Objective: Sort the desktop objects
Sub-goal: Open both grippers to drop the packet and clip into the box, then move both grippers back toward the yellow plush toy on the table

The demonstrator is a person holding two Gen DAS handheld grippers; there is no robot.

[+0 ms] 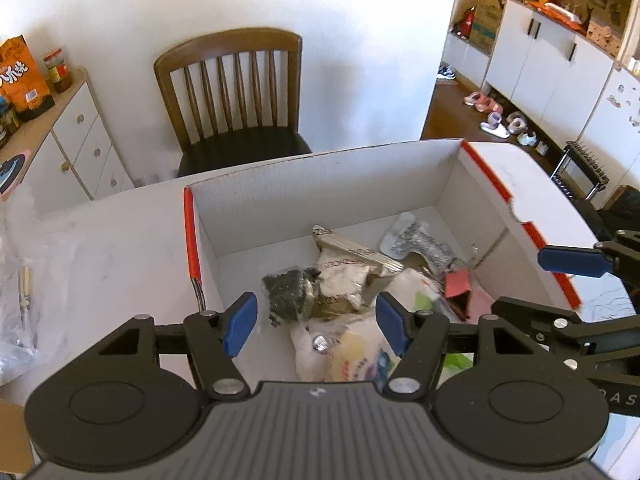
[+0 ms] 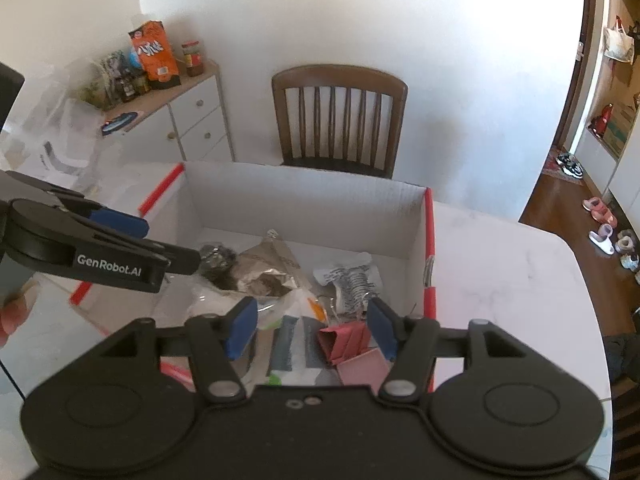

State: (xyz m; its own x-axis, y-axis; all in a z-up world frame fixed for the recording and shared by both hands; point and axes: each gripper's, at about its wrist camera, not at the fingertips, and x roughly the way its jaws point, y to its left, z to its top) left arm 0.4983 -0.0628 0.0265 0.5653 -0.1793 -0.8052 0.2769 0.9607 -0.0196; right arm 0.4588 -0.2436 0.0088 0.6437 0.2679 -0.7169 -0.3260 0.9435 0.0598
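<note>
A white cardboard box with red edges (image 1: pixel 320 184) (image 2: pixel 304 200) stands open on the white table. Inside lie several packets and wrappers: a dark clear bag (image 1: pixel 288 292) (image 2: pixel 216 258), a silver foil pouch (image 1: pixel 348 264) (image 2: pixel 272 268), a pink folded packet (image 1: pixel 460 284) (image 2: pixel 348 340) and a white plastic bag (image 1: pixel 352 352). My left gripper (image 1: pixel 316 322) is open and empty above the box's near left part. My right gripper (image 2: pixel 312 326) is open and empty above the near right part. Each gripper shows in the other's view: the left one (image 2: pixel 120 220), the right one (image 1: pixel 572 262).
A brown wooden chair (image 1: pixel 236 92) (image 2: pixel 340 120) stands behind the table by the wall. A white cabinet (image 1: pixel 72 140) (image 2: pixel 188 124) with snack bags and jars is at the left. Clear plastic bags (image 1: pixel 16 280) (image 2: pixel 60 132) lie on the table's left side.
</note>
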